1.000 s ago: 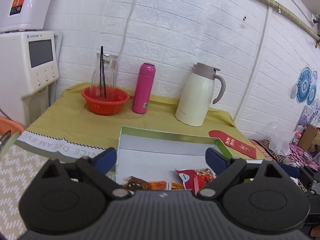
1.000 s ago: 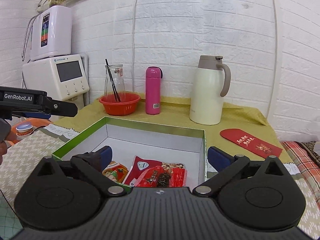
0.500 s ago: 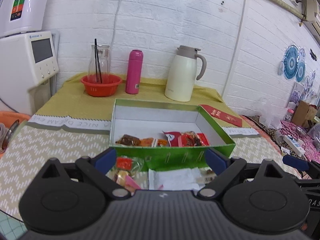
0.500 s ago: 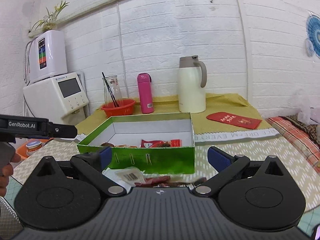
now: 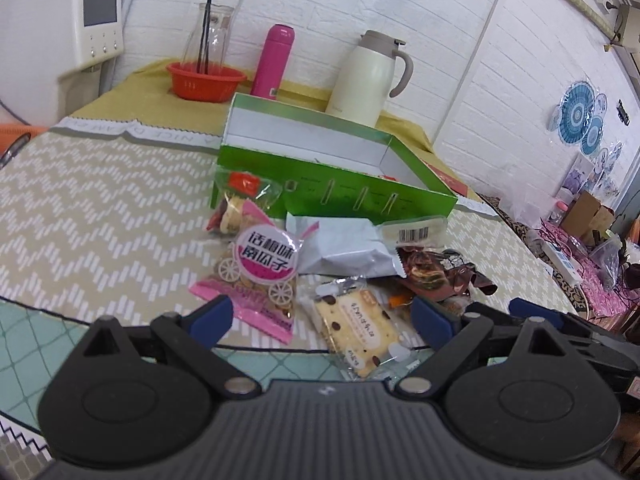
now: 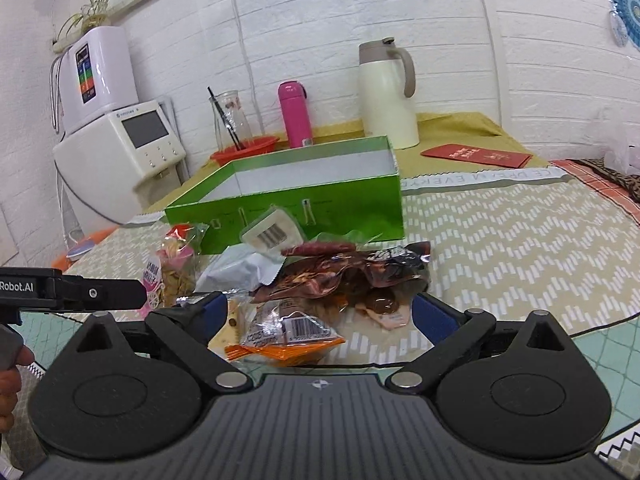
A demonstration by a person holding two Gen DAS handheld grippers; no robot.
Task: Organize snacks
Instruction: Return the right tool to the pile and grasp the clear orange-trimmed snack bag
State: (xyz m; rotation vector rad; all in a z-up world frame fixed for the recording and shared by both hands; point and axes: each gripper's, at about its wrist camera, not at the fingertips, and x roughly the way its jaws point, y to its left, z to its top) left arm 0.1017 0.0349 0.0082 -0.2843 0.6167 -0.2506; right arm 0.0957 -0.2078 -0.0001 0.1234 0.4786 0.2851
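Pick-up step in hand — left gripper point(image 5: 320, 318) and right gripper point(image 6: 320, 308) held spread, empty, over snack pile point(image 5: 344, 256). Next: one packet point(image 5: 354, 330) to be pinched, carried into green box point(image 5: 332, 188).

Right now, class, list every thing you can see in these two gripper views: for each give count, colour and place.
Box: 1, green outside and white inside, mid-table, open.
Snack packets: a pile, count unclear; pink, white, brown, orange and clear; on the mat in front of the box.
Thermos jug: 1, cream, behind the box.
Bottle: 1, pink, behind the box.
Basket: 1, red, back left, with a glass carafe standing in it.
Red envelope: 1, right of the box.
Water machine: 1, white, far left.
Left gripper: 1, black with blue pads, open over the packets.
Right gripper: 1, same colours, open over the packets.
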